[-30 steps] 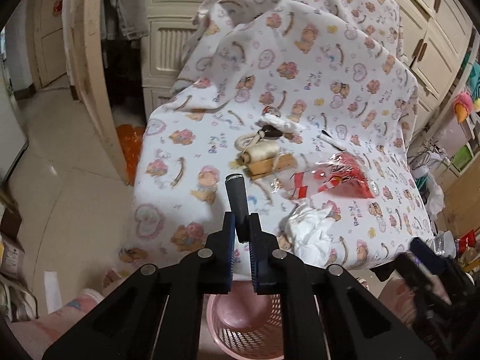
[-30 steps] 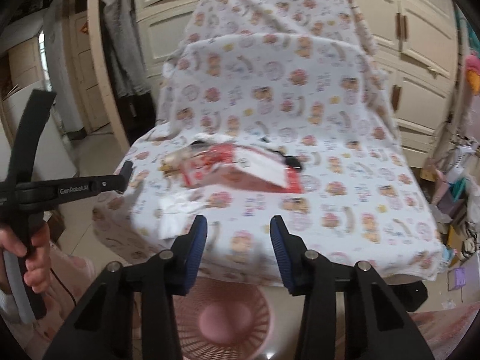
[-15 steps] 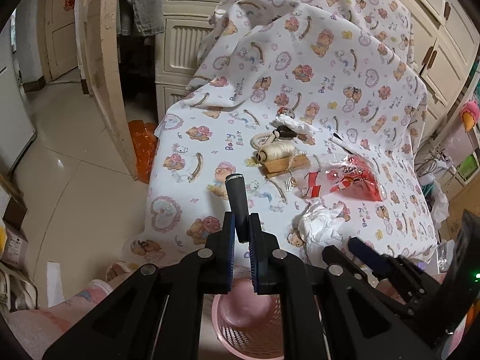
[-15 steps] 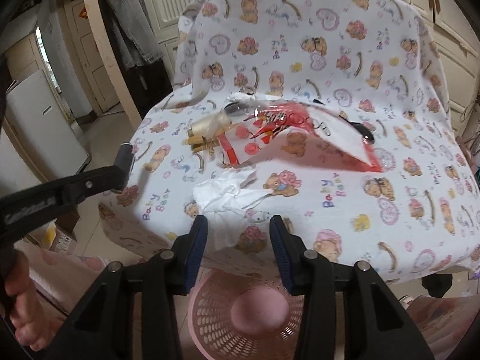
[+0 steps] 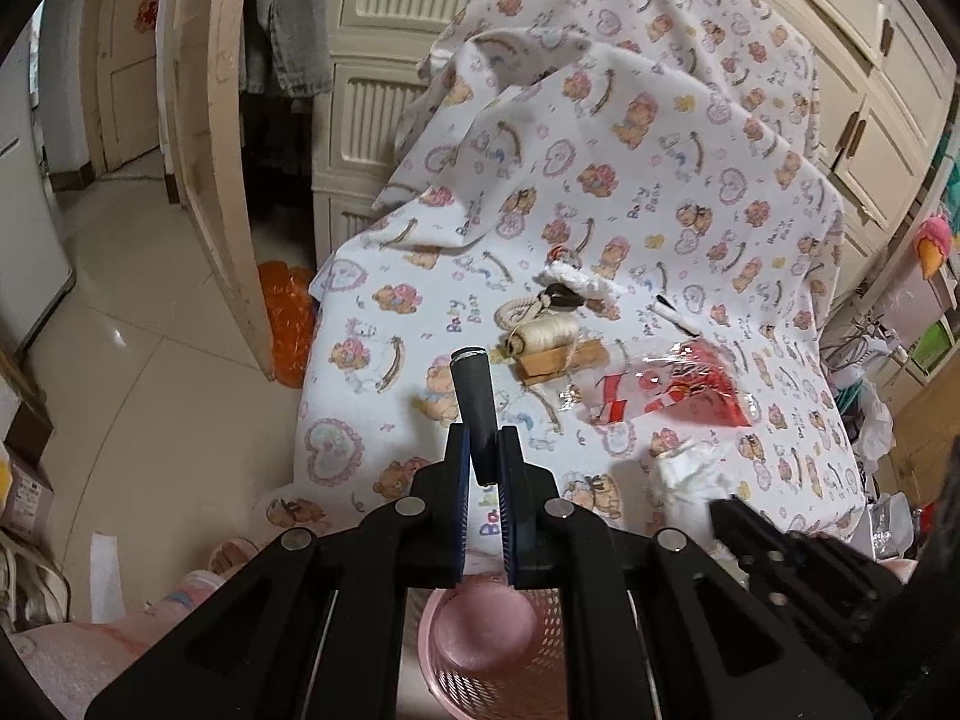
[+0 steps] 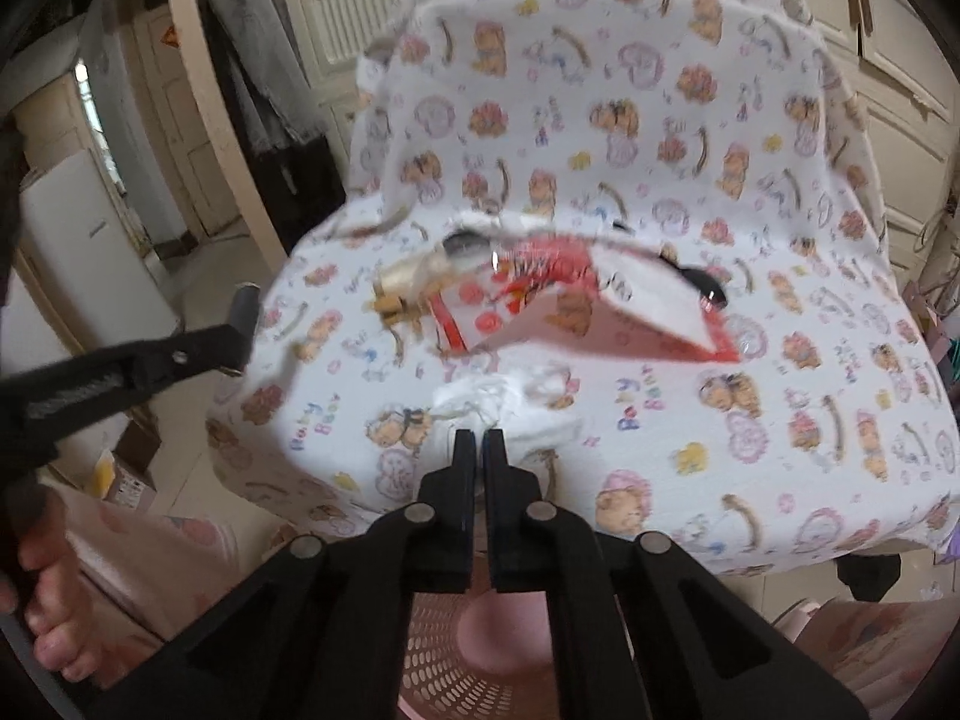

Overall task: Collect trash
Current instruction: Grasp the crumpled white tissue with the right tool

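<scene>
My left gripper point(image 5: 483, 450) is shut on a black cylinder point(image 5: 474, 396) that sticks up between the fingers, above the pink basket point(image 5: 486, 648). It also shows at the left of the right wrist view point(image 6: 240, 330). My right gripper point(image 6: 479, 441) is shut at the near edge of a crumpled white tissue point(image 6: 504, 408); whether it pinches the tissue I cannot tell. The tissue point(image 5: 684, 474) lies near the front edge of the cloth-covered seat point(image 5: 390, 420). A red and clear plastic wrapper point(image 6: 576, 306) lies behind it, also seen in the left wrist view point(image 5: 666, 390).
A spool of cream thread on a wooden block point(image 5: 552, 342), a rope ring, a white cloth strip point(image 5: 582, 282) and a black item point(image 6: 696, 288) lie further back on the seat. The basket point(image 6: 480, 648) stands on the floor below the front edge. An orange bag point(image 5: 288, 318) lies left.
My right gripper has closed from wide open to shut and moved in onto the tissue's near edge. My left gripper still holds the black cylinder and has shifted slightly.
</scene>
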Available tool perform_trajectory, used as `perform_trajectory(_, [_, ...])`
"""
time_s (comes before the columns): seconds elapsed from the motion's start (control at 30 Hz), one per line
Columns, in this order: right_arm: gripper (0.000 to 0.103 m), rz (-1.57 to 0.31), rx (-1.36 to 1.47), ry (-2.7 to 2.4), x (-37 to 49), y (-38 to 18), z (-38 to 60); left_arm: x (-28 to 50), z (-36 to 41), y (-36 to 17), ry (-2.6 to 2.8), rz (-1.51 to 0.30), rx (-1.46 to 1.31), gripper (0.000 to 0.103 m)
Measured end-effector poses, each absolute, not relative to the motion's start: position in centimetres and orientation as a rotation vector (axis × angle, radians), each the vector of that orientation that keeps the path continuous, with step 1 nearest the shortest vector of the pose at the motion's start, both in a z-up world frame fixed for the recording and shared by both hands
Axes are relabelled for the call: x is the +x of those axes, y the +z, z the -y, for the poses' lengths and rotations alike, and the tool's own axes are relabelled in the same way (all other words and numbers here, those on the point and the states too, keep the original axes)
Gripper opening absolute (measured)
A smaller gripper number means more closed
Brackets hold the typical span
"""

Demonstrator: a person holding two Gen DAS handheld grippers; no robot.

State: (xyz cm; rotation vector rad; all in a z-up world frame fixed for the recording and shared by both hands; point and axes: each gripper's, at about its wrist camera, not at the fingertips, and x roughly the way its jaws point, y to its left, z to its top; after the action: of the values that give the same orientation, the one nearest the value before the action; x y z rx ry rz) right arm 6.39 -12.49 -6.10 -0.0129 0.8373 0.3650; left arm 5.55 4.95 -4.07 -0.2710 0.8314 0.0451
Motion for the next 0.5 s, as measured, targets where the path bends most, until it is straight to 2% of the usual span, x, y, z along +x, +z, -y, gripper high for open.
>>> perform_trajectory(0.37, [0.002,-0.722,-0.027,0.435,0.7,-0.7,15.6,1.9,-3.1,-0.3,-0.041,-0.834,-0.257,0.008])
perform_trajectory(0.5, [0.002,-0.733,0.019,0.455,-0.6,0.2,16.8,0.7,-2.3,-1.2,-0.083,-0.848,-0.269,0.008])
